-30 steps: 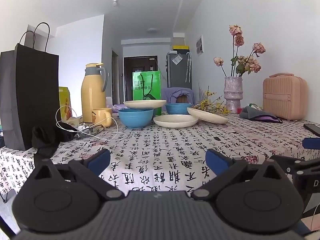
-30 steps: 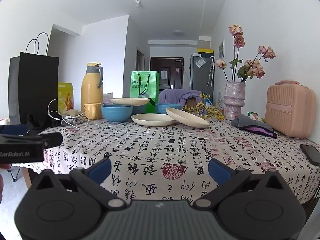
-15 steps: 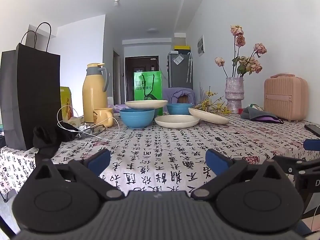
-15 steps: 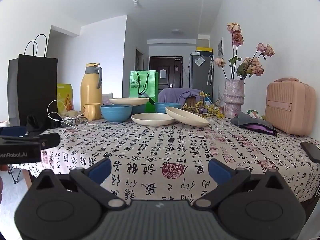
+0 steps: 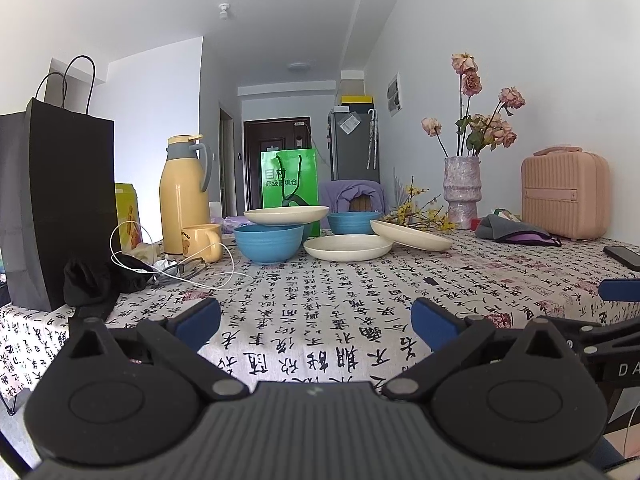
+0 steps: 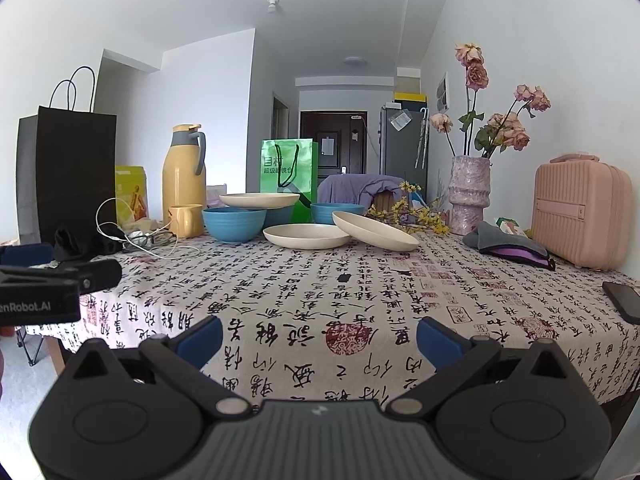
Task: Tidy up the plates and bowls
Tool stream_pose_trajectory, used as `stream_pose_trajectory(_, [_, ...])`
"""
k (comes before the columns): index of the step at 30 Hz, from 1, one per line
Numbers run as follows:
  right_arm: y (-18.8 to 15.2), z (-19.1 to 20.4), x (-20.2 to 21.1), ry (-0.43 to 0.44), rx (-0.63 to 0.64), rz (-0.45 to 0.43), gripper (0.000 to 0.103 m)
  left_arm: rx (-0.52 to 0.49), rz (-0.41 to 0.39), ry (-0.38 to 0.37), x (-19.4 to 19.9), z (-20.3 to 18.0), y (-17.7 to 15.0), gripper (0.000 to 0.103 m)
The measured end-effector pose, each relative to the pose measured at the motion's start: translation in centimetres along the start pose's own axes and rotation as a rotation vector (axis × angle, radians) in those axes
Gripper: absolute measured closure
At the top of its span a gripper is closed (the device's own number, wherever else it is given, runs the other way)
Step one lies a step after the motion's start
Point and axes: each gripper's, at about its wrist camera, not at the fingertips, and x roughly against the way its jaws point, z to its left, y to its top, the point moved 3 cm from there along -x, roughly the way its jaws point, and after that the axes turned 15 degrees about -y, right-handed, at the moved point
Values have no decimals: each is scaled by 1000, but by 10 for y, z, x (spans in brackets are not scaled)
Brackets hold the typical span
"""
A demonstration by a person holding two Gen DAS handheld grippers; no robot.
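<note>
At the table's far side stand a blue bowl (image 5: 268, 243) (image 6: 234, 224), a cream plate (image 5: 286, 215) (image 6: 259, 200) resting on bowls behind it, a second blue bowl (image 5: 353, 222) (image 6: 337, 213), a flat cream plate (image 5: 347, 247) (image 6: 306, 236) and a tilted cream plate (image 5: 410, 234) (image 6: 374, 231) leaning on it. My left gripper (image 5: 316, 318) and right gripper (image 6: 319, 334) are both open and empty, over the near table edge, far from the dishes.
A black paper bag (image 5: 56, 204), yellow thermos (image 5: 184, 196), yellow mug (image 5: 204, 240), white cable (image 5: 168, 268) and black cloth (image 5: 96, 284) crowd the left. A vase (image 5: 462, 192), pink case (image 5: 564, 196), grey pouch (image 5: 512, 232) and phone (image 6: 624, 300) sit right.
Both views have shifted only slightly; the grippers stay open and the dishes have not moved.
</note>
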Motion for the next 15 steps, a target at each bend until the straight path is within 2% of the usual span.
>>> stream_pose_trajectory(15, [-1,-1,-1,-4,-4,8,0,-16,4,-12,0,-2,-2,0])
